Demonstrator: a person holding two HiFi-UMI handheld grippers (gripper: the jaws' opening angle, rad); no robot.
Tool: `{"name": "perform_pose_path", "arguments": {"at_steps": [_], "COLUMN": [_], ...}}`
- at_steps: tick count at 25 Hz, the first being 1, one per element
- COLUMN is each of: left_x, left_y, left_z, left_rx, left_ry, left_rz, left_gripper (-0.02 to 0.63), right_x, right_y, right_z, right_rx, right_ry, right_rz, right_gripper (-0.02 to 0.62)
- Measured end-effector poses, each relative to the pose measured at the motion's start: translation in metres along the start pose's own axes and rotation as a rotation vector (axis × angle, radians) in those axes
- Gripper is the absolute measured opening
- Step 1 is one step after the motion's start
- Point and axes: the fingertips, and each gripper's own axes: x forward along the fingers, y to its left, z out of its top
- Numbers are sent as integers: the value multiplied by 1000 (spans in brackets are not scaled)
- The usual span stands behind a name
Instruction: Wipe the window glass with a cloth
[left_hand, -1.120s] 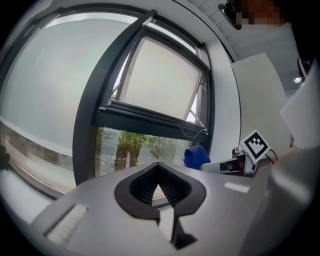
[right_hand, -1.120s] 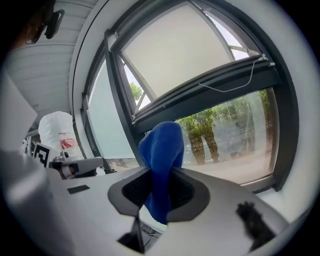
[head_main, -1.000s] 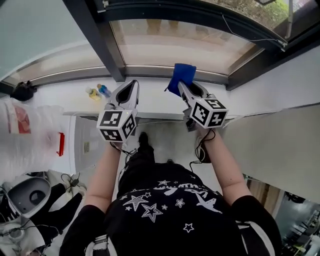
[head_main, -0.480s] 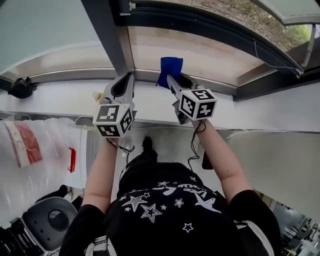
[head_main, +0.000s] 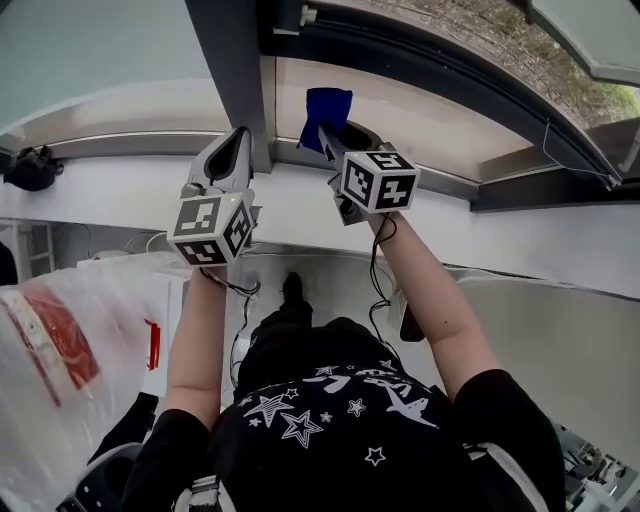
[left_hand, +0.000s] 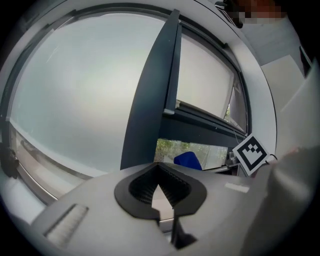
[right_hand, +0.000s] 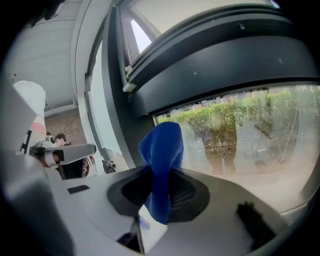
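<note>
A blue cloth (head_main: 326, 106) sticks up from my right gripper (head_main: 327, 134), which is shut on it. The cloth is level with the bottom of the window glass (head_main: 440, 110), just right of the dark upright frame (head_main: 232, 70); contact with the pane cannot be told. In the right gripper view the cloth (right_hand: 162, 150) rises between the jaws of the right gripper (right_hand: 160, 196) before the glass (right_hand: 245, 130). My left gripper (head_main: 237, 148) is shut and empty, left of that frame. In the left gripper view, the left gripper (left_hand: 159, 183) faces the frame, with the cloth (left_hand: 188, 161) to its right.
A white sill (head_main: 110, 200) runs below the window, with a black object (head_main: 30, 168) at its far left. A clear plastic bag with red print (head_main: 60, 340) hangs at the lower left. A thick dark horizontal frame (right_hand: 215, 60) crosses above the pane.
Both grippers have moved up and forward toward the window. The cloth has shifted left, nearer the upright frame. The small bottles on the sill are no longer visible.
</note>
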Motion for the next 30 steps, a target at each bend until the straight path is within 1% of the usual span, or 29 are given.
{"name": "perform_pose_path", "arguments": {"at_steps": [3,7,11,15,19,23,26,30], "left_x": [6,18,29,33,35,44,49,58], "left_y": [12,18,21,18,7,-7,-27,-67], "left_z": [-5,-1,1,-5,-12,-15,-17,-18], "left_rx": [-12,-7,-18,-19,-2,43,57,63], "left_ry": [8,-3,-8,15,41,67,84,96], "left_rz": [9,0,-6,-16,-34,-47,-53,-59], "left_gripper": [6,6,6,6,6,6,6,6], "right_x": [23,55,82,96,93,77,55,17], "right_y": [-5,-9,-12,-17,-26,-50,-74,-115], "right_z": [0,4,15,25,25,23,19,15], "right_rx": [-32,-65,-106,-103,-102,-78,-52,-16], "right_ry": [29,40,23,-3,-10,-31,-44,-57], "right_rz": [-2,-5,-11,-22,-30,-58,-76,-104], "right_gripper": [81,81,81,81,81,81,81,81]}}
